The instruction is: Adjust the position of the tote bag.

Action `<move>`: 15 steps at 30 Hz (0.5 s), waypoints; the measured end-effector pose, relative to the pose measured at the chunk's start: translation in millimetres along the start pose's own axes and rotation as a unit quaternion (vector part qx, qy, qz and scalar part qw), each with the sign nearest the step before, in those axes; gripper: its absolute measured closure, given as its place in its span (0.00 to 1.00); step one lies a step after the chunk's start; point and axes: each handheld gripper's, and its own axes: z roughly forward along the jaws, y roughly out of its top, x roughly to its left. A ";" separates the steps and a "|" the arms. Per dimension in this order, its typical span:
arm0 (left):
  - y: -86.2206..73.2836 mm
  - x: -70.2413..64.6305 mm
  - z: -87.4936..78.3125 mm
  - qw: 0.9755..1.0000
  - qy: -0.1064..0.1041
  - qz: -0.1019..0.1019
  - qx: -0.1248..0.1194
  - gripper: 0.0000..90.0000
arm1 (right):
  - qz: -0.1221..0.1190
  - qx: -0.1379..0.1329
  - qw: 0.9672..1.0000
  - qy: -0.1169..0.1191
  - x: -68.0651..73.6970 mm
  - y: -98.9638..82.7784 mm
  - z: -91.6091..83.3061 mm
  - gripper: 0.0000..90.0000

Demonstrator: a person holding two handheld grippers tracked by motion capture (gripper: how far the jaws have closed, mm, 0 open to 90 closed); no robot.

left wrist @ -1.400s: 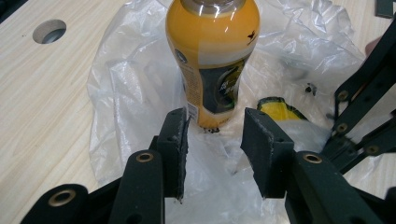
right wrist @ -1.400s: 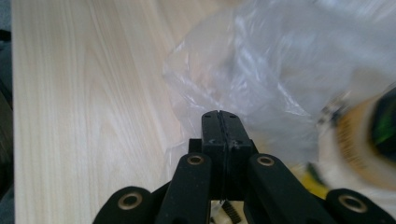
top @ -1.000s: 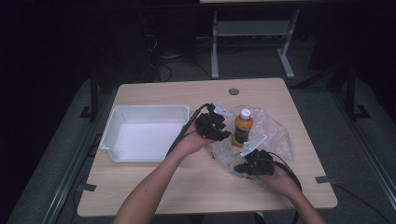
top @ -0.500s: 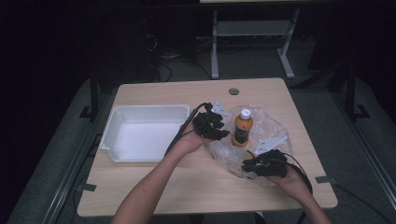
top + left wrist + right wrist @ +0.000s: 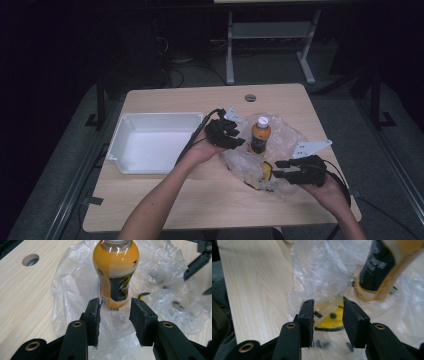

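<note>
An orange drink bottle (image 5: 260,136) with a white cap stands upright on a crumpled clear plastic bag (image 5: 287,135). My left gripper (image 5: 239,141) sits just left of it. In the left gripper view the jaws (image 5: 114,303) are open, with the bottle (image 5: 115,277) just past the tips and the bag (image 5: 75,290) beneath. My right gripper (image 5: 277,169) hovers at the bag's near right side. Its jaws (image 5: 328,303) have just been opening and grip nothing. A yellow round item (image 5: 328,322) lies inside the bag beyond them, next to the bottle (image 5: 384,267).
A white empty tray (image 5: 150,117) stands on the left half of the wooden table (image 5: 200,200). A round cable hole (image 5: 250,97) lies near the far edge. Cables trail from both grippers. Dark floor and a metal frame lie beyond the table.
My right gripper has drawn back to the right, away from the bag, and its jaws have gone from shut to open. The left gripper and the bottle have stayed put.
</note>
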 end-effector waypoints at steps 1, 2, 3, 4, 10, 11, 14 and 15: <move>-0.2 -0.2 0.1 1.000 -0.003 -0.004 -0.001 0.67 | 0.002 -0.002 1.000 -0.001 -1.7 -0.9 -1.0 0.65; 0.0 0.6 0.0 1.000 -0.005 0.002 -0.002 0.66 | 0.005 -0.003 1.000 -0.004 -3.0 -2.0 -2.0 0.64; 0.3 1.1 -0.2 1.000 -0.008 0.004 -0.002 0.66 | 0.008 -0.004 1.000 -0.005 -4.1 -2.9 -2.8 0.63; 0.8 1.5 -0.4 1.000 -0.011 0.005 -0.003 0.66 | 0.010 -0.005 1.000 -0.006 -5.4 -4.0 -3.6 0.62; 8.5 3.3 -1.6 1.000 -0.023 0.014 -0.010 0.64 | 0.015 -0.008 1.000 -0.015 -10.3 -8.6 -7.4 0.57; 9.3 3.1 -1.0 1.000 -0.023 0.013 -0.015 0.64 | 0.017 -0.007 1.000 -0.016 -10.4 -8.9 -8.1 0.56; 12.4 5.7 0.4 0.999 -0.033 0.021 -0.012 0.62 | 0.019 -0.012 1.000 -0.018 -11.9 -10.2 -10.4 0.53; 13.0 6.4 1.0 0.999 -0.035 0.023 -0.012 0.62 | 0.019 -0.012 1.000 -0.020 -12.2 -10.4 -11.1 0.52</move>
